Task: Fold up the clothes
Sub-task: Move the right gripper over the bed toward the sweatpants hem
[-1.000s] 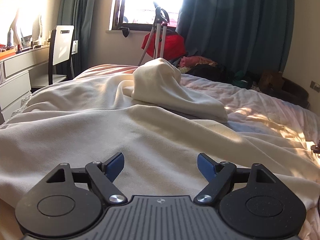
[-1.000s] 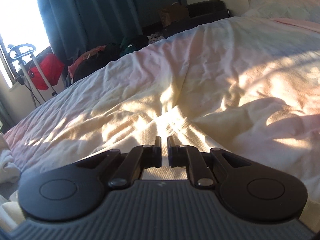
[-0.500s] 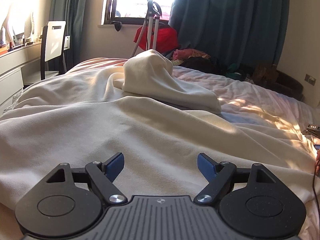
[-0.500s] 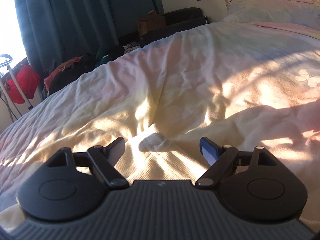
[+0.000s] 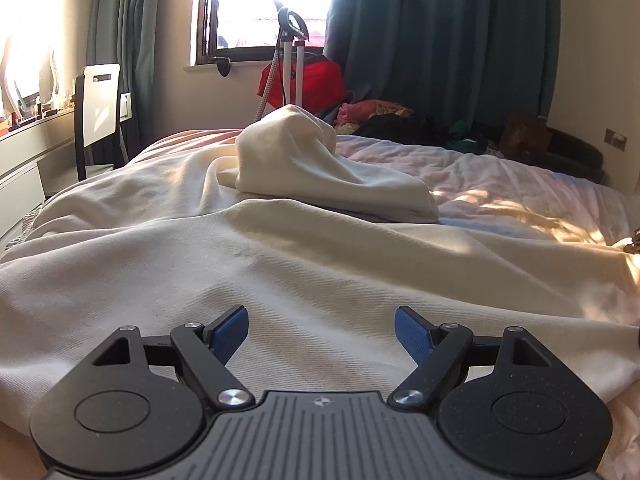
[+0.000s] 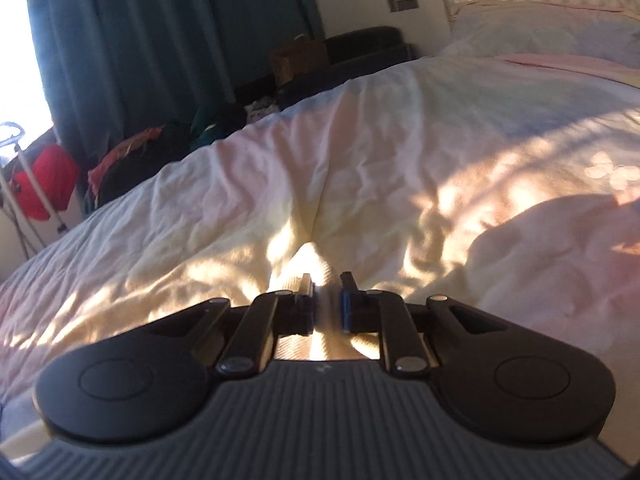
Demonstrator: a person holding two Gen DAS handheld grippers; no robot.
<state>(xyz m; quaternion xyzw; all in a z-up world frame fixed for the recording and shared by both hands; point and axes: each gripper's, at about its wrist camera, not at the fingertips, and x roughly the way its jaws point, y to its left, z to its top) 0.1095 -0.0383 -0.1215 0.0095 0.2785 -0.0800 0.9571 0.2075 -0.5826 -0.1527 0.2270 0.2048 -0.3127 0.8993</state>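
Note:
A large cream garment (image 5: 304, 264) lies spread across the bed in the left wrist view, with one part (image 5: 316, 160) bunched up into a hump at the far side. My left gripper (image 5: 321, 334) is open and empty, low over the cloth's near part. In the right wrist view my right gripper (image 6: 326, 300) is shut on a ribbed cream edge of the garment (image 6: 320, 272), which shows between the pads in bright sunlight.
The bed's pale pink sheet (image 6: 400, 160) stretches toward a pillow (image 6: 540, 36) and headboard. Beyond the bed are a red bag with a stand (image 5: 304, 80), a pile of clothes (image 5: 384, 116), dark curtains (image 5: 440, 32), a chair (image 5: 98, 112) and a desk at left.
My right gripper was shut, opened half a second ago, and has now closed on the garment's ribbed edge. My left gripper stayed open while its view shifted slightly.

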